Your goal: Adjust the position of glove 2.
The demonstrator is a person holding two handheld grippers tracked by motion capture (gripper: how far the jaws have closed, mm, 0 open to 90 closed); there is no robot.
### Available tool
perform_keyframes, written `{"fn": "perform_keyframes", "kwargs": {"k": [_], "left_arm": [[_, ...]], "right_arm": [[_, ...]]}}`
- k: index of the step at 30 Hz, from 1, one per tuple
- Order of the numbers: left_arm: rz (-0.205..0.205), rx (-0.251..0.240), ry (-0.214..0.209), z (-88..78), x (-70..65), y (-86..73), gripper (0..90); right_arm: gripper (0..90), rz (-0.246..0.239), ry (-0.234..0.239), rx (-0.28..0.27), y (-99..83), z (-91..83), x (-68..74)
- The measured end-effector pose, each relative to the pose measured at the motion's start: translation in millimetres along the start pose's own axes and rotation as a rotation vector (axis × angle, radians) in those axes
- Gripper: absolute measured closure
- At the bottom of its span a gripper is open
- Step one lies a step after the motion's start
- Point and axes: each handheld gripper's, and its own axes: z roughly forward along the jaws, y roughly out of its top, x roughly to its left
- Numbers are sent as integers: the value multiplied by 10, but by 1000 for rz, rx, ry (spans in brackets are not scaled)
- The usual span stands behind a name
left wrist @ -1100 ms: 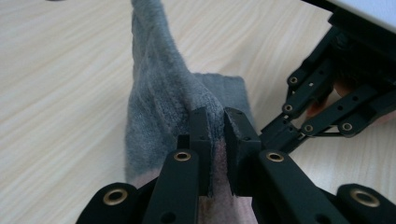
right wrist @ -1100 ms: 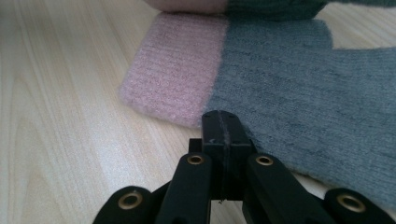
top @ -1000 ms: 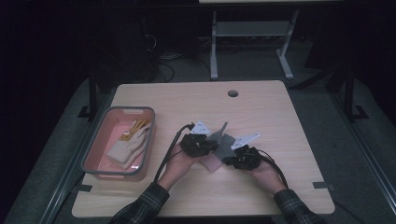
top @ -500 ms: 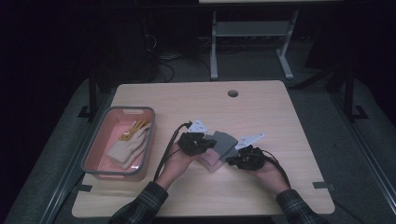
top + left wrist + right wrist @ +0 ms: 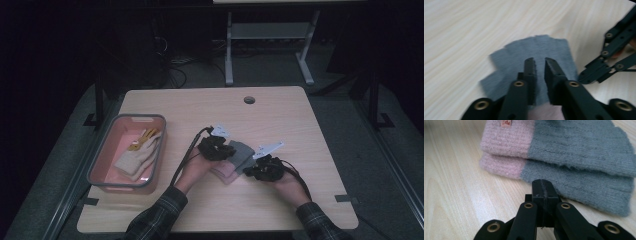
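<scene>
The grey-and-pink socks [image 5: 235, 159] lie folded mid-surface between my claws. My left claw [image 5: 539, 62] has just parted slightly above the grey fabric, gripping nothing; my right claw [image 5: 543, 185] is closed, empty. They look soft and limp, so I'd pinch a folded edge.

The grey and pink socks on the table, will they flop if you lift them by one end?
Probably yes. The socks look like soft, fuzzy knit lying flat and folded in layers, so they would likely droop and unfold. They seem light for their size. The fuzzy surface probably grips rather than slides on the wooden table.
</scene>
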Motion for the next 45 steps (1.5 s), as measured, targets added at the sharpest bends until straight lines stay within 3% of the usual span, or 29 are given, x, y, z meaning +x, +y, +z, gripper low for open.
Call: {"fn": "perform_keyframes", "kwargs": {"k": [4,6,9,13,16,22,27,33,36,39,43,45], "left_arm": [[25,30,-35,124,-86,42,659],[13,43,-47,188,-118,49,600],[14,73,-45,275,-133,34,586],[53,106,-16,299,-131,28,671],[65,110,-3,285,-132,32,842],[65,75,5,209,-161,67,863],[78,41,-22,155,-223,122,863],[75,74,-47,240,-239,88,857],[52,51,-59,198,-234,100,767],[63,37,-48,114,-223,123,672],[58,49,-5,47,-227,74,610],[51,63,19,29,-202,47,524]], "right_arm": [[900,1,2,3,0,2,9],[900,2,2,3,-1,3,12],[900,-2,0,6,-3,-3,11],[900,10,2,6,-10,-12,2],[900,9,2,4,-9,-8,4],[900,8,4,2,-9,-6,7],[900,7,4,2,-10,-7,11],[900,-1,4,2,-13,-7,11],[870,-2,4,1,-21,-34,11],[813,3,3,-18,-46,-113,-5],[658,38,-32,-39,-135,-269,-76],[549,68,-54,-40,-198,-337,-127]]}}
